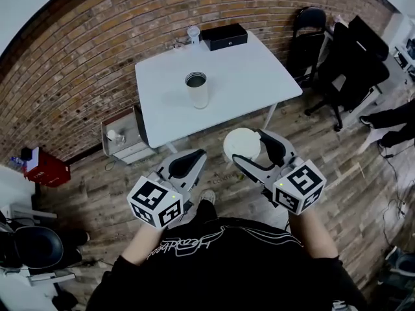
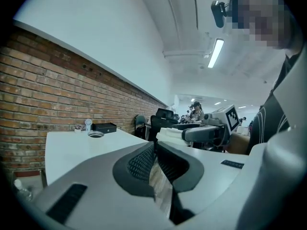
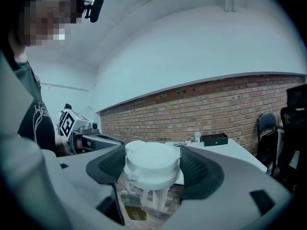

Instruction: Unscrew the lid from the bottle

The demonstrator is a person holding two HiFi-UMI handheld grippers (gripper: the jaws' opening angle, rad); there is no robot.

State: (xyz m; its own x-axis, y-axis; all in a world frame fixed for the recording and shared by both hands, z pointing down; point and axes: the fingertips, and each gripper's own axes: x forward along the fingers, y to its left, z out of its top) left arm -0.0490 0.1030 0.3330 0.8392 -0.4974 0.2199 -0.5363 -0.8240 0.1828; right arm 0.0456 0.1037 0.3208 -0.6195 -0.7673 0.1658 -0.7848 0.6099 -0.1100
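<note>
A white bottle [image 1: 197,89] stands upright and open-topped on the white table [image 1: 246,70]; its rim [image 2: 96,134] also shows in the left gripper view. Its white lid [image 1: 241,144] is off the bottle and clamped between the jaws of my right gripper [image 1: 248,146], held in the air in front of the table. In the right gripper view the lid [image 3: 152,163] fills the gap between the pads, with a straw-like stem hanging below it. My left gripper [image 1: 193,157] is shut with nothing in it, level with the right one and to its left.
A black box [image 1: 224,36] and a small white item [image 1: 193,32] sit at the table's far edge by the brick wall. Black chairs [image 1: 337,50] stand to the right. A grey case [image 1: 123,138] lies under the table's left side, and a red box [image 1: 44,167] lies far left.
</note>
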